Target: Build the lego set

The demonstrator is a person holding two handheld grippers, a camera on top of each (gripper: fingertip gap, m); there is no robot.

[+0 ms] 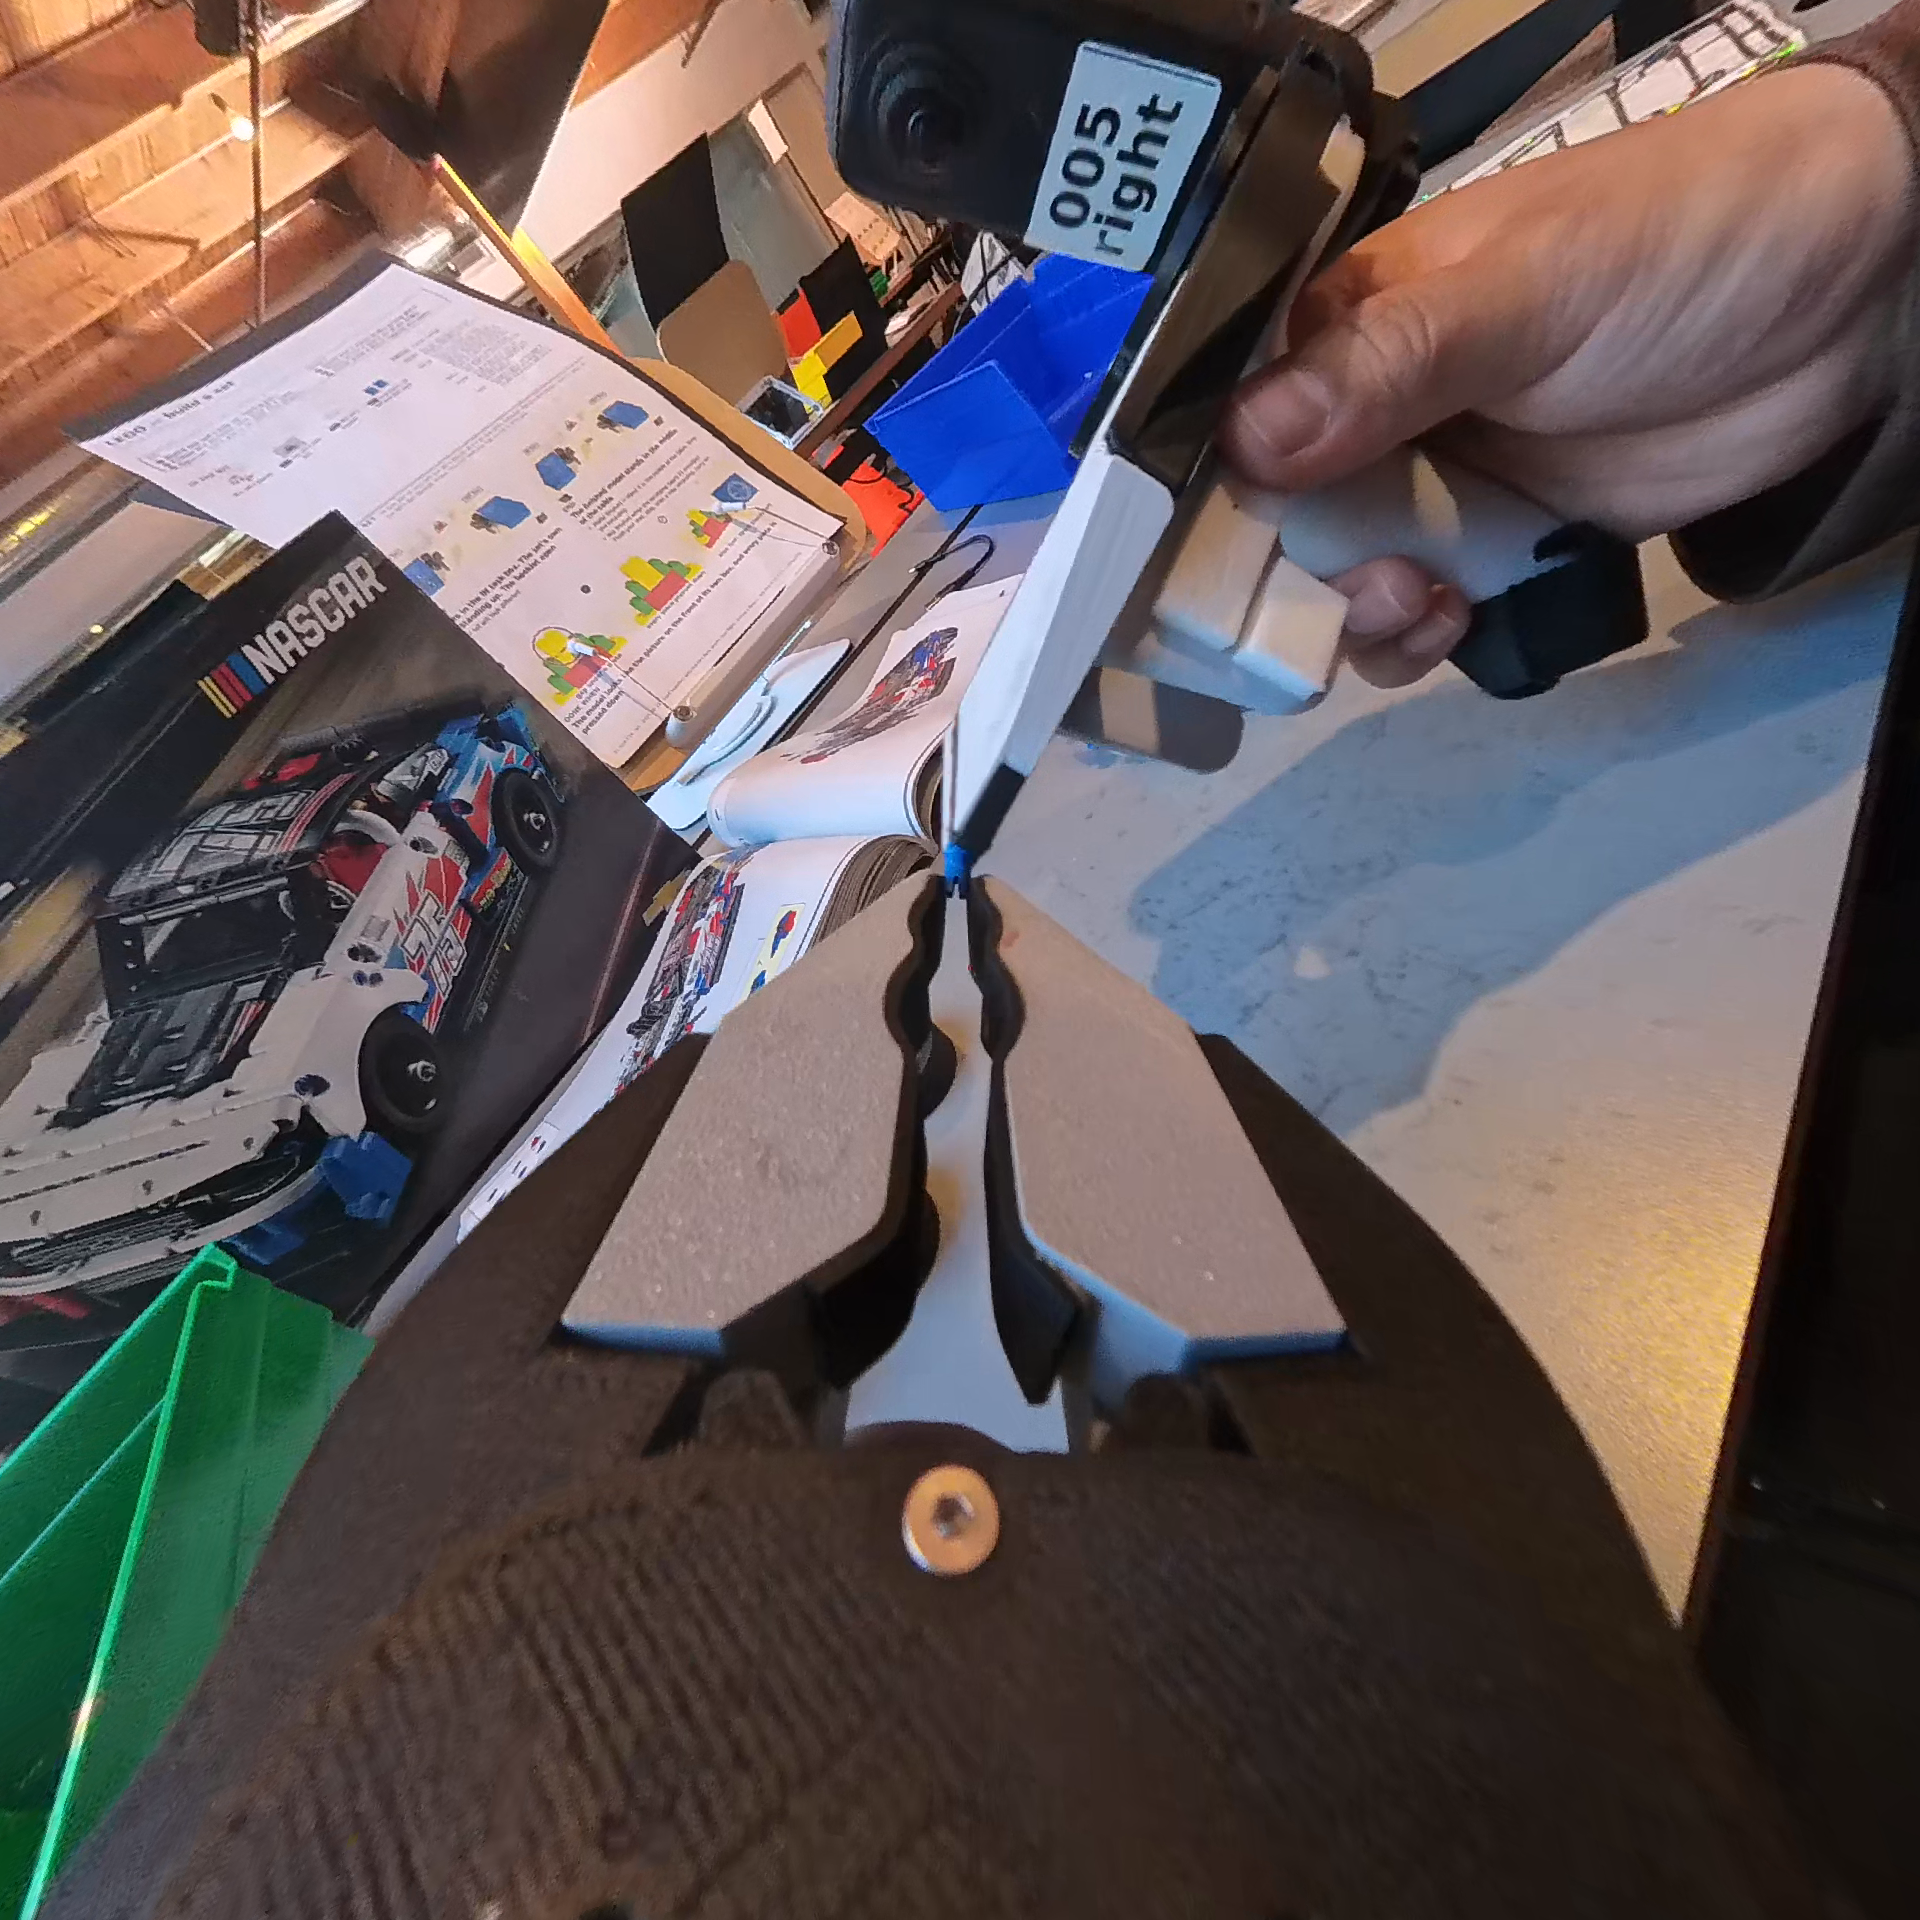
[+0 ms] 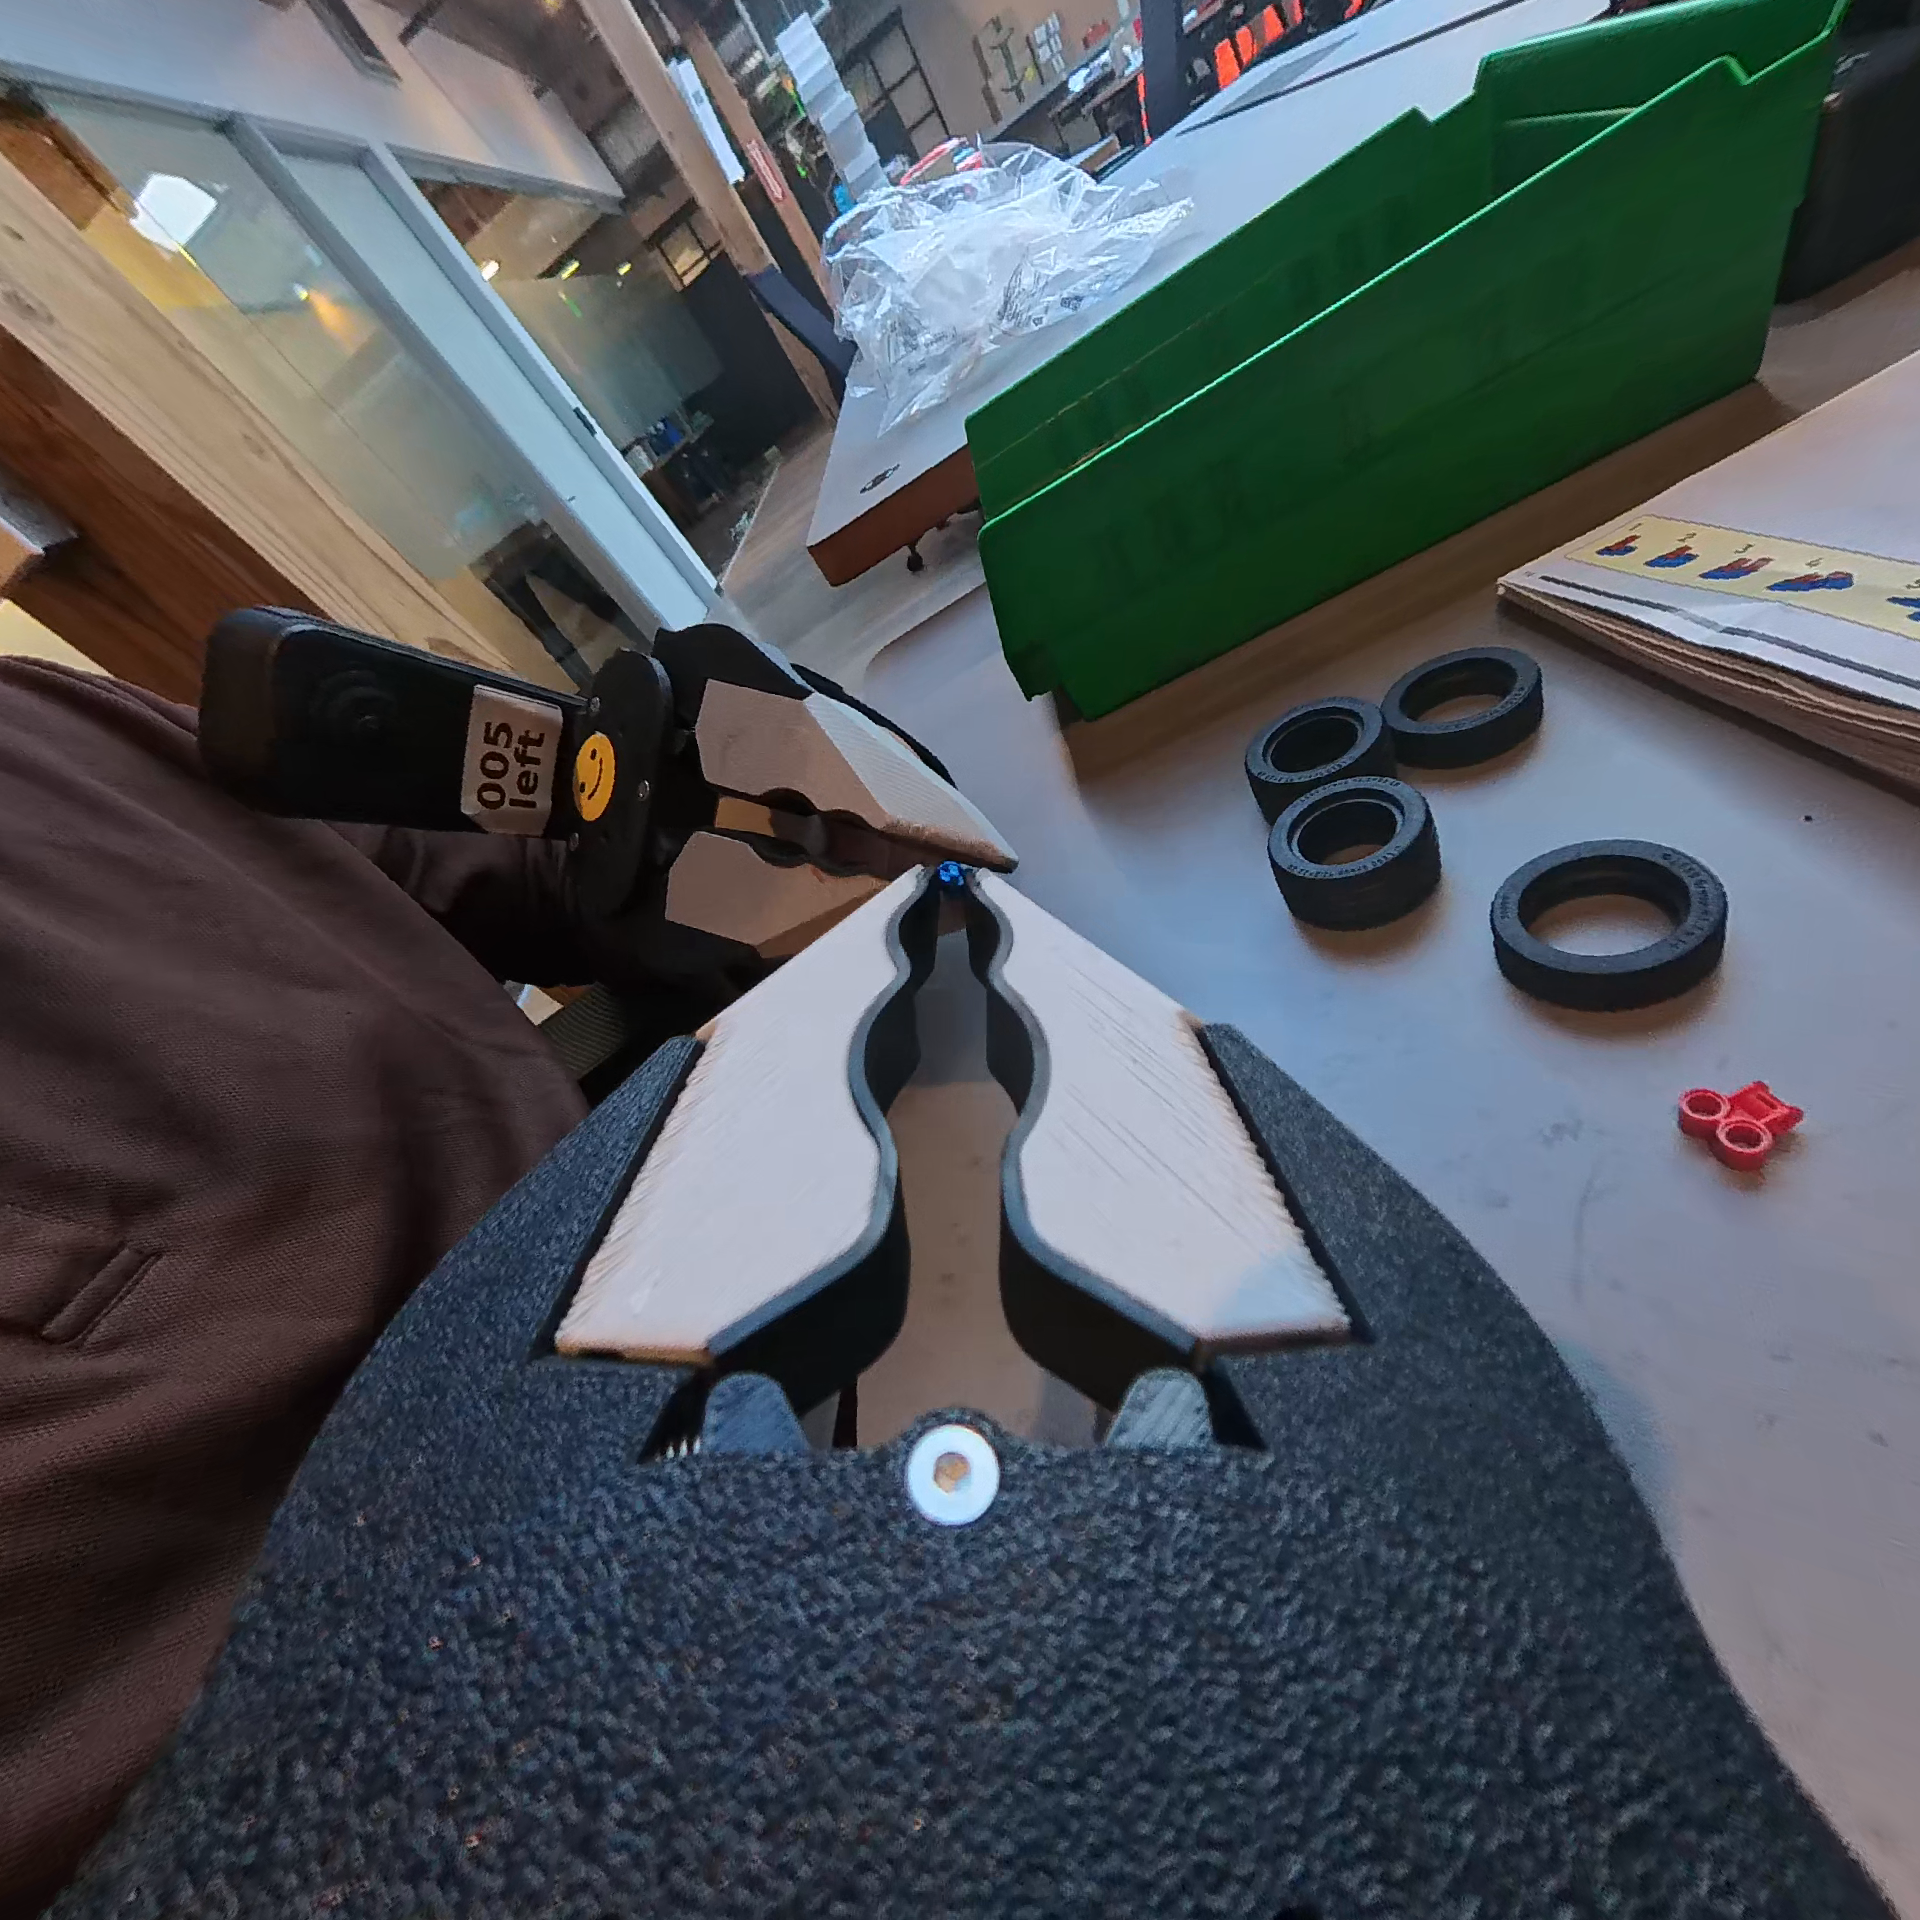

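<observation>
Closest up in the left wrist view, the left gripper (image 1: 958, 902), black-bodied with grey finger plates, is pinching a tiny blue plastic lego pin (image 1: 957, 864) right at its tips, and the right gripper (image 1: 961, 831), white and black, is coming down onto the same pin from above, held in a person's hand (image 1: 1590, 343). Honestly the risk is that such a small piece is sitting only at the very tips, so any sideways push while they're trading or mating it could be popping it out onto the grey table (image 1: 1507, 1039). The open instruction booklet (image 1: 831, 769) and the black car-printed set box (image 1: 312, 883) are lying just behind, a green plastic bin (image 1: 125, 1507) at the lower left. Over in the right wrist view, the right gripper (image 2: 948, 885) is closing on that pin (image 2: 948, 875) too, tips touching the left gripper (image 2: 971, 860). Four black rubber tyres (image 2: 1351, 852) and a small red connector piece (image 2: 1737, 1124) are waiting well apart on the table, untouched, nothing blocking them; a green bin (image 2: 1351, 416) and crumpled clear bags (image 2: 987, 260) are sitting further back.
</observation>
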